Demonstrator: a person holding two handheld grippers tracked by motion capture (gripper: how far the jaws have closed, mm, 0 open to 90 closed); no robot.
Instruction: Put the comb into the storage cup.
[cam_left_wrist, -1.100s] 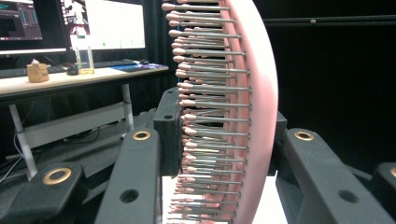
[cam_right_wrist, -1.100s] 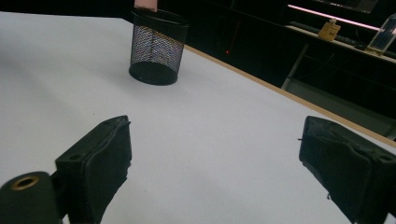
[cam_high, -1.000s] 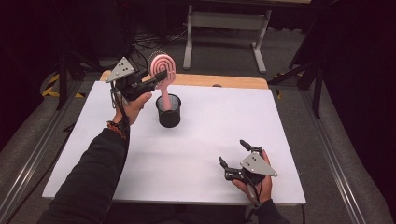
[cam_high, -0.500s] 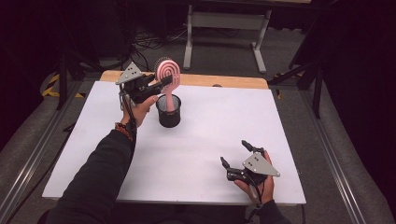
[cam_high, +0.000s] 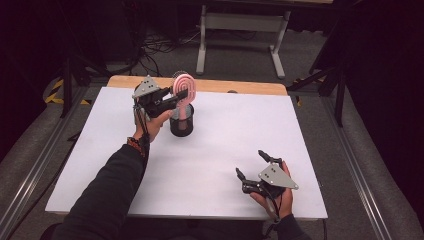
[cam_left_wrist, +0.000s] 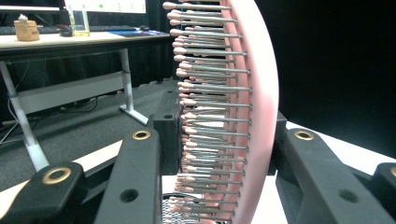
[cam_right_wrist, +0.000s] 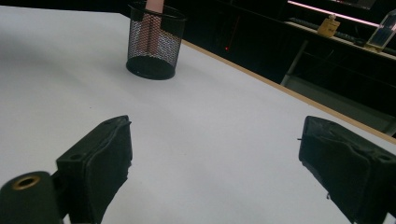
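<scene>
A pink hairbrush (cam_high: 184, 87) with a round spiral-patterned head stands upright, its handle down inside a black mesh cup (cam_high: 181, 125) at the back left of the white table top (cam_high: 225, 145). My left gripper (cam_high: 177, 97) is shut on the brush head. In the left gripper view the bristles and pink back of the hairbrush (cam_left_wrist: 252, 93) sit between the two jaws of the left gripper (cam_left_wrist: 219, 140). My right gripper (cam_high: 250, 163) rests near the front right edge, open and holding nothing. Its own view has the right gripper (cam_right_wrist: 215, 154) spread wide, facing the mesh cup (cam_right_wrist: 154, 46).
A wooden strip (cam_high: 240, 86) runs along the table's far edge. Beyond it stands a grey desk frame (cam_high: 240, 30) on dark floor. Metal rails (cam_high: 350, 165) flank the table on both sides.
My left gripper has moved right and down with the hairbrush, bringing its head lower over the cup. The right gripper has barely shifted.
</scene>
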